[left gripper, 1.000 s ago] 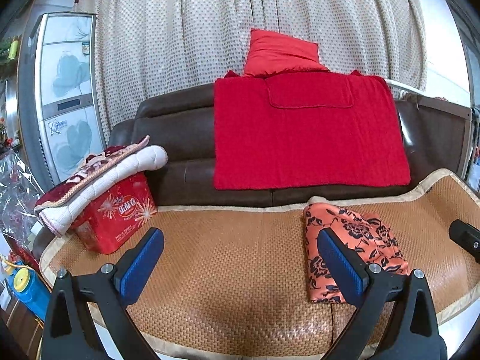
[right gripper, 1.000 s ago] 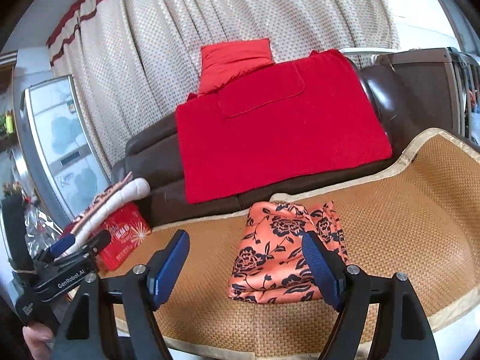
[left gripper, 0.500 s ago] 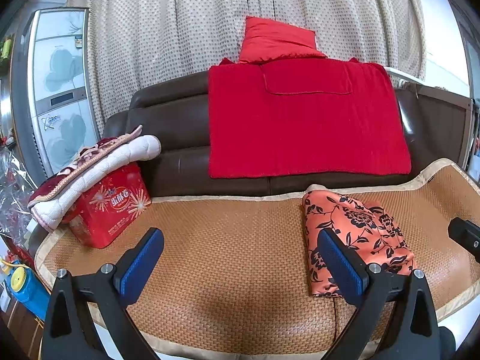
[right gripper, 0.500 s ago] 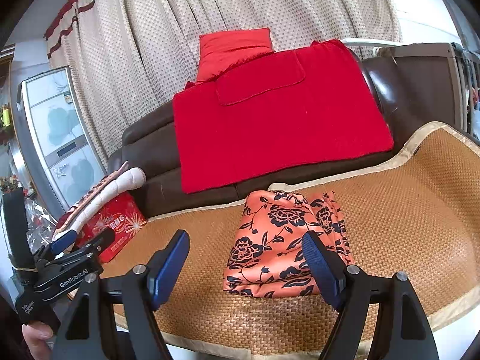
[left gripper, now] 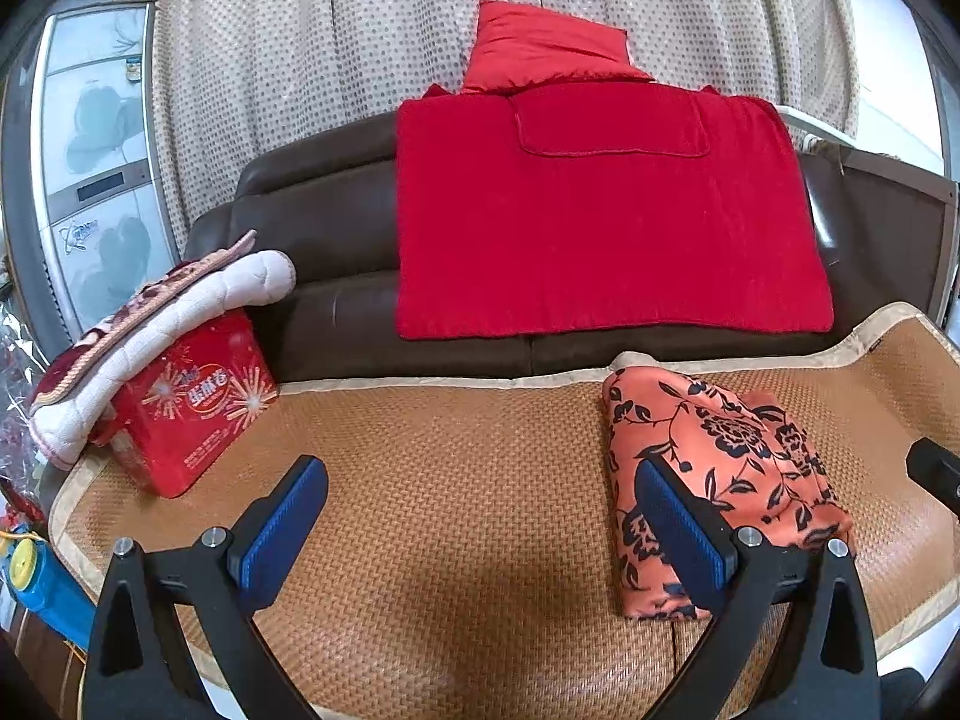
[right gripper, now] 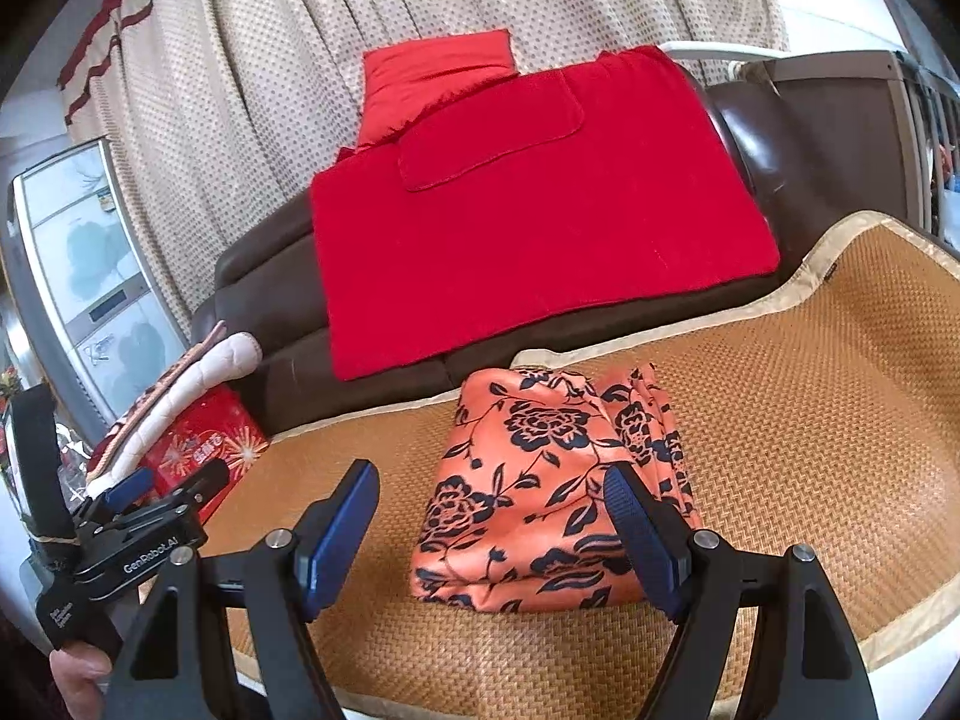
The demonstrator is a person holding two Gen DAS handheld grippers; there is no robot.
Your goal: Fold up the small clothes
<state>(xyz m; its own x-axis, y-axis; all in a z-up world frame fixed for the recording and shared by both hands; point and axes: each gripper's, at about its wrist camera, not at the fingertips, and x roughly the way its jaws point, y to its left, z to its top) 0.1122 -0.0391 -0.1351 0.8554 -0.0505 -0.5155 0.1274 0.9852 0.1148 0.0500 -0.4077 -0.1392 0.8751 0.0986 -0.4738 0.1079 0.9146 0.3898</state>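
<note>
You have a woven mat (left gripper: pixel 456 480) of fine cane texture, with a pale cloth border, spread over the seat of a brown leather sofa (left gripper: pixel 312 204). On it lies the garment (right gripper: pixel 540 480), a thin smooth orange cloth with black flowers, folded to a thick rectangle with layered edges on its right side. A flat red blanket (left gripper: pixel 600 210) of soft knit hangs over the sofa back, and a shiny red cushion (left gripper: pixel 540 48) stands above it against the dotted curtain (left gripper: pixel 300 60). At the left of both views a red box (left gripper: pixel 192 408) with firework print stands on the mat, closed, so you cannot tell what is in it; a quilted white and dark red pad (left gripper: pixel 162 312) lies folded on top of it. Your left gripper (left gripper: pixel 480 501) is released, its blue ribbed pads wide apart with only mat between them; the garment lies to the right of it, partly behind its right finger. Your right gripper (right gripper: pixel 492 507) is also released and holds nothing; in the right wrist view the garment sits in the lower middle of the frame, between and just beyond the two pads, not touched by them. The left gripper shows in the lower left of that view, above a fingertip (right gripper: pixel 78 675).
</note>
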